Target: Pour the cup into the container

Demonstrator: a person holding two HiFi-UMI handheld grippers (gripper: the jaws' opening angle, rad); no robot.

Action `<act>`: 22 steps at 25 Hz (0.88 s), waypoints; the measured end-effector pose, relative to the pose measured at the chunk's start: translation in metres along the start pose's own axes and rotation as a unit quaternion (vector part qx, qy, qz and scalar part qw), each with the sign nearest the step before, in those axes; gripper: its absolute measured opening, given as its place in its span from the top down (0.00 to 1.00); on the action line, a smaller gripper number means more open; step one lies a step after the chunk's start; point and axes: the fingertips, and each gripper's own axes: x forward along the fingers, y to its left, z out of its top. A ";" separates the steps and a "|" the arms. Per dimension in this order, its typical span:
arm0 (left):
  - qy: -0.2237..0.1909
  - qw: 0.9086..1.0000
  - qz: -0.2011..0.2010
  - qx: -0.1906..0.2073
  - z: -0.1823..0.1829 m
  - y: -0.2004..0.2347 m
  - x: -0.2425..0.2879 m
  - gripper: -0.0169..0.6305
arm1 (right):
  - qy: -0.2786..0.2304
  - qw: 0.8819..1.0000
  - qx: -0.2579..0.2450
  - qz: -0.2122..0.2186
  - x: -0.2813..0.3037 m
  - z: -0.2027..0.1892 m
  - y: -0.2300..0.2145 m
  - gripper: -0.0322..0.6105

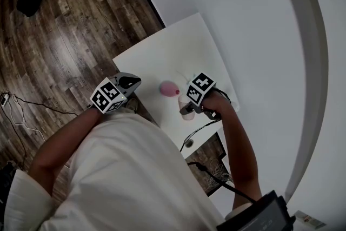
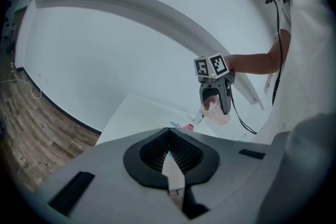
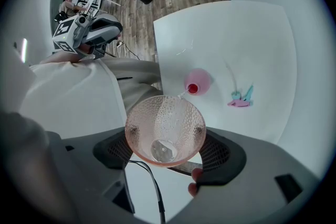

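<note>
The white worktop (image 1: 162, 57) stood against a pale wall, with dark wood floor (image 1: 59, 46) to its left. The left claw (image 1: 130, 83) hung at the worktop's near left edge, its jaws closed on each other with nothing between them. The right claw (image 3: 167, 150) was over the near part of the worktop, gripping a pink dimpled cup (image 3: 165, 126) by its sides. The cup was tilted forward and down, its mouth facing the right gripper view's camera. Just beyond its rim a pink container (image 3: 198, 81) with a red opening stood on the worktop, and a thin clear stream ran from the rim toward that opening. To the right of the container lay a small teal and pink item (image 3: 240, 99), too small to identify.
</note>
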 end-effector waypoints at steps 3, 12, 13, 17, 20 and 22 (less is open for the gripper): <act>-0.001 1.000 0.000 0.000 0.001 0.001 0.001 0.96 | 0.001 1.000 0.000 0.000 0.000 0.000 -0.001 0.37; -0.002 1.000 -0.001 -0.001 0.001 0.002 0.003 0.96 | 0.003 1.000 0.001 0.002 -0.001 -0.001 -0.002 0.37; -0.002 1.000 -0.001 -0.001 0.001 0.001 0.003 0.96 | 0.003 1.000 0.001 0.002 -0.001 -0.001 -0.002 0.37; -0.002 1.000 -0.001 -0.001 0.003 0.001 0.004 0.96 | 0.005 1.000 0.002 0.003 -0.003 -0.002 -0.003 0.37; -0.002 1.000 -0.001 -0.001 0.003 0.001 0.004 0.96 | 0.006 1.000 0.001 0.004 -0.003 -0.002 -0.004 0.37; -0.001 1.000 -0.001 0.000 0.002 0.000 0.005 0.96 | 0.007 1.000 0.002 0.004 -0.002 -0.003 -0.004 0.37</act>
